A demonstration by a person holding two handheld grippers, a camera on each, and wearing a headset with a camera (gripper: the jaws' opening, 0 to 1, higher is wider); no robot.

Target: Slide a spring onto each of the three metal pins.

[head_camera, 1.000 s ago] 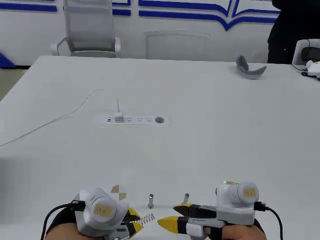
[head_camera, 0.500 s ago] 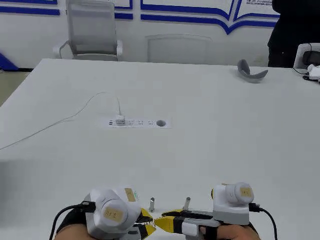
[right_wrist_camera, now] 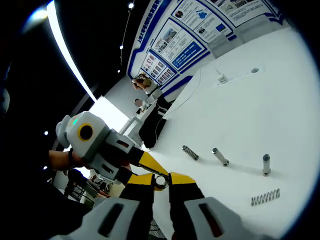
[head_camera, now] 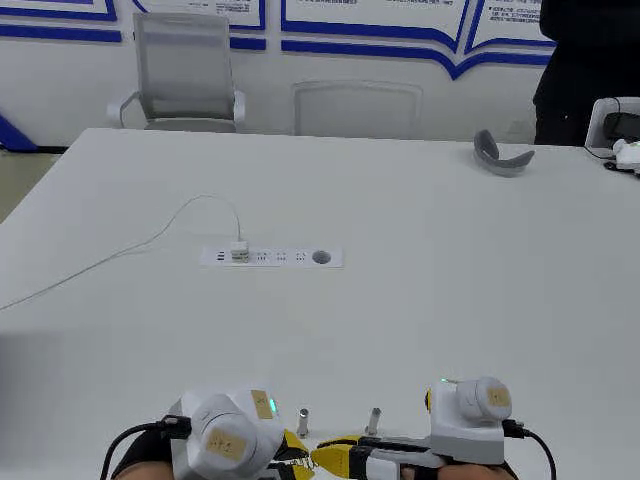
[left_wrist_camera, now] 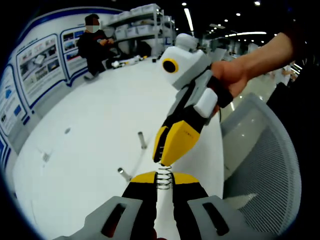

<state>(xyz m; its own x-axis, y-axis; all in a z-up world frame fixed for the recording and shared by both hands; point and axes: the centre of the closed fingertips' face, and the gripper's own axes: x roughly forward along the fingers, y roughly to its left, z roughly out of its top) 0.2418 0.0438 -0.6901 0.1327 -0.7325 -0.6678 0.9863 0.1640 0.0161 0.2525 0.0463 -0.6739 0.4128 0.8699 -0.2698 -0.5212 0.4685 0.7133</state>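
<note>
The white table (head_camera: 430, 220) is the workbench, and the two grippers meet tip to tip at its near edge. The left gripper (left_wrist_camera: 163, 177) is clenched on one end of a spring (left_wrist_camera: 164, 182), and the right gripper (right_wrist_camera: 160, 180) pinches the other end. A power strip (head_camera: 272, 257) lies well beyond them. A bare pin (right_wrist_camera: 220, 156) and a second pin (right_wrist_camera: 266, 164) stand upright near the grippers. A third pin (right_wrist_camera: 190, 152) seems wrapped in coils. A loose spring (right_wrist_camera: 265, 197) lies flat beside them.

You are working in an office-style lab or meeting room. Identify it by the large white counter (head_camera: 450, 250) with a recessed power strip (head_camera: 272, 257), the mesh office chair (head_camera: 185, 70), the blue-trimmed wall posters (head_camera: 375, 12), and the storage shelves (left_wrist_camera: 142, 25) beneath ceiling lights (left_wrist_camera: 190, 17).
</note>
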